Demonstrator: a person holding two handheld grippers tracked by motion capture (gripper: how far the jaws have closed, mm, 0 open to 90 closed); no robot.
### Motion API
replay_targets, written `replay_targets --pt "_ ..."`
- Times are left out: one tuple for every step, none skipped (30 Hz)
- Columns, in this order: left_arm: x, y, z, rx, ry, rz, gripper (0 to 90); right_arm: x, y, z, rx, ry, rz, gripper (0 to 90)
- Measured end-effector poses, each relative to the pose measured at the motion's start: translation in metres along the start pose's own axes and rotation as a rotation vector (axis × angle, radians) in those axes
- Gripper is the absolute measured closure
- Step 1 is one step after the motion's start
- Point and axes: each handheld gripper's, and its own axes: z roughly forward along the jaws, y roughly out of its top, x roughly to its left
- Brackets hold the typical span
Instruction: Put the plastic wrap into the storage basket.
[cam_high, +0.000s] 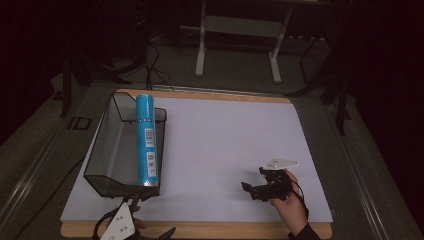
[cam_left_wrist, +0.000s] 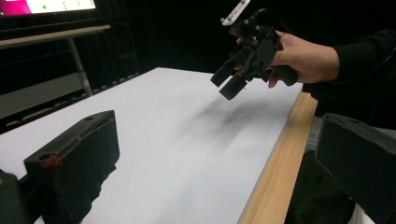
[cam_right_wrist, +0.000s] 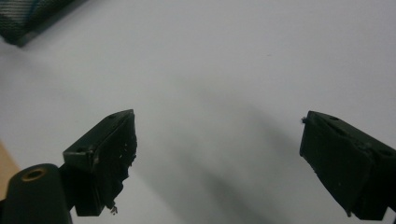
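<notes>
A blue tube (cam_high: 146, 140) with white labels lies lengthwise along the right side of a black mesh basket (cam_high: 107, 145), its ends reaching the far and near rims. My left gripper (cam_high: 150, 219) is at the table's front edge, just below the basket, and points right. Its jaws stand wide open with nothing between them (cam_left_wrist: 215, 158). My right gripper (cam_high: 251, 191) hovers over the white sheet at the front right, held in a hand (cam_high: 290, 207), and tilts down to the left. It is open and holds nothing (cam_right_wrist: 224, 158). The left gripper view shows it farther off (cam_left_wrist: 223, 86).
A white sheet (cam_high: 230, 145) covers most of the wooden table (cam_high: 225, 231). A corner of the basket (cam_right_wrist: 28, 18) shows at the top left of the right gripper view. Metal table legs (cam_high: 200, 45) and cables (cam_high: 155, 70) stand on the floor beyond the far edge.
</notes>
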Motion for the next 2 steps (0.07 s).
replay_targets --pt "0.0001 0.0 0.0 0.001 0.0 0.0 0.6 0.0007 -0.0003 0.0009 0.002 -0.008 -0.002 10.8" --pt "0.0001 0.0 0.0 0.001 0.0 0.0 0.6 0.0007 -0.0003 0.0015 0.005 -0.006 -0.01 10.8"
